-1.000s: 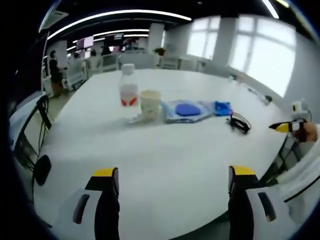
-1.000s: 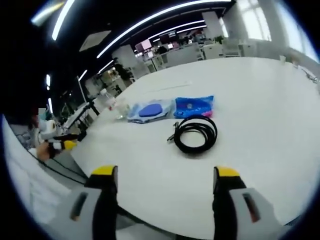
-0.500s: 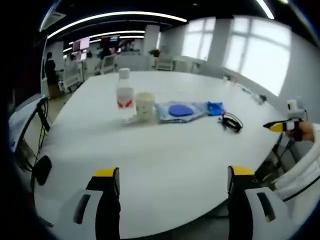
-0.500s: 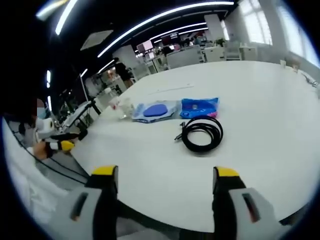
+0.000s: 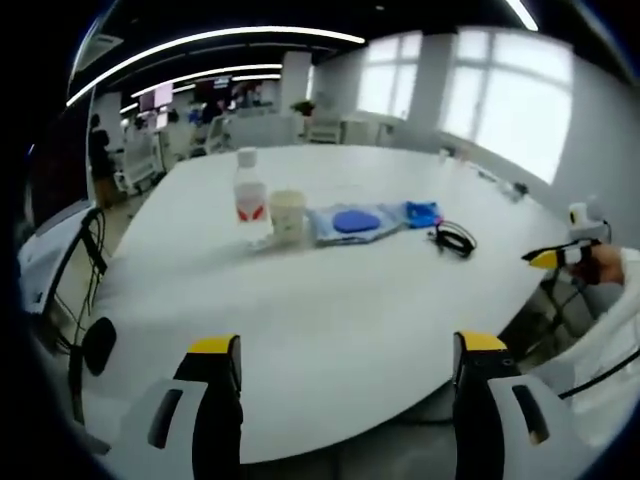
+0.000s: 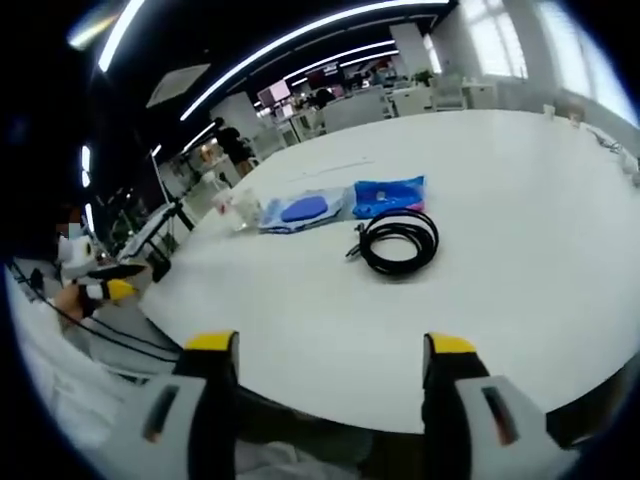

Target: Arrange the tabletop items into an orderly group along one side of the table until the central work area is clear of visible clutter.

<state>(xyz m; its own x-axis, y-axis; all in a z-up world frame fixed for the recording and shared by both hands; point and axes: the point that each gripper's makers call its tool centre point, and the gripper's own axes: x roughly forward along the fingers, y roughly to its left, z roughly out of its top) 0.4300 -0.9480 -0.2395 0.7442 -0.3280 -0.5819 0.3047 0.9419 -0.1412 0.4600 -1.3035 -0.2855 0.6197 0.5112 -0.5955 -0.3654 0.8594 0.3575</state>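
Both cameras have drawn back from the worktop (image 5: 330, 300) since a second ago, so the items look smaller and farther off while keeping their places on it. In the left gripper view the items sit in a row well ahead of the left hand-held gripper (image 5: 340, 352): a clear bottle with a red label (image 5: 249, 197), a pale cup (image 5: 287, 214) just beside it, a clear pouch with a blue oval inside (image 5: 352, 222), a blue packet (image 5: 422, 213) and a coiled black cable (image 5: 452, 238) at the far end. The left hand-held gripper hangs over the near edge with its yellow-tipped jaws wide apart and nothing between them. In the right gripper view the coiled black cable (image 6: 400, 241) lies nearest, ahead of and between the lines of the jaws, with the blue packet (image 6: 388, 195) just behind it, the clear pouch (image 6: 300, 211) beside that, and the bottle (image 6: 238, 212) farthest off. The right hand-held gripper (image 6: 328, 350) is also spread wide and empty, short of the worktop (image 6: 520, 250) edge. Each gripper's yellow tip appears in the other's view, held in a hand (image 5: 605, 262) beside a white sleeve (image 5: 615, 330).
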